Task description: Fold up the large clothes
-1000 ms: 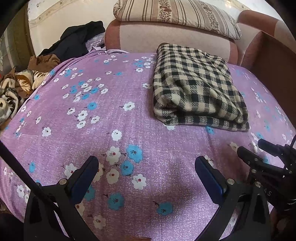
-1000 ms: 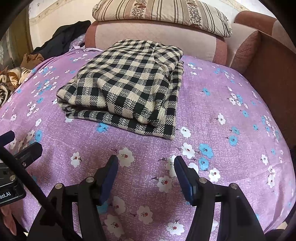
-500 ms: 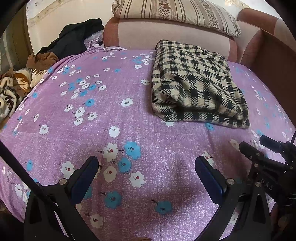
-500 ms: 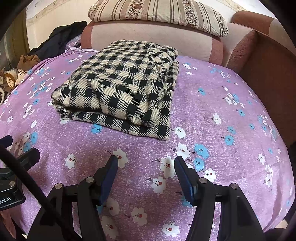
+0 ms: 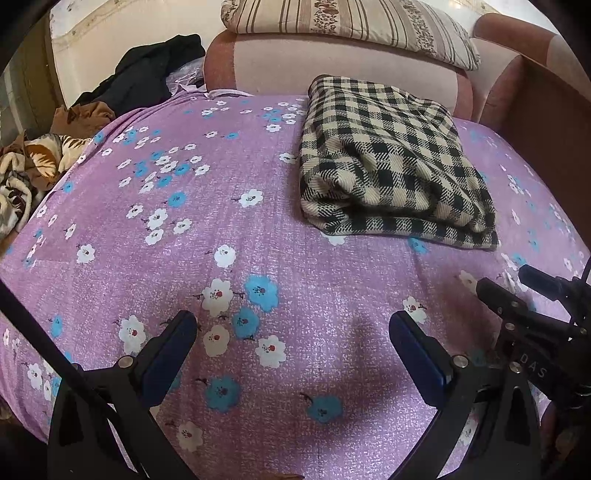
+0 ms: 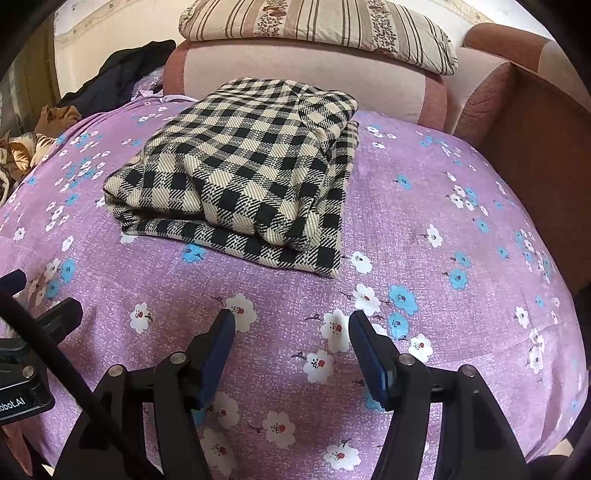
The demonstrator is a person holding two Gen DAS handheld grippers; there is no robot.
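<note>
A black-and-cream checked garment (image 5: 391, 166) lies folded into a thick rectangle on the purple flowered bedsheet (image 5: 221, 221), toward the far right; it also shows in the right wrist view (image 6: 251, 173). My left gripper (image 5: 291, 328) is open and empty, held over the sheet well short of the garment. My right gripper (image 6: 291, 325) is open and empty, over the sheet just in front of the garment's near edge. Each gripper's body shows at the edge of the other's view.
A striped pillow (image 6: 317, 26) rests on the pink headboard (image 6: 295, 70) behind the garment. A brown sofa arm (image 6: 517, 122) borders the right side. A black garment (image 5: 147, 74) and patterned cloths (image 5: 33, 162) are piled at the far left.
Both grippers have drawn back slightly from the garment and stayed open. The folded garment has not moved.
</note>
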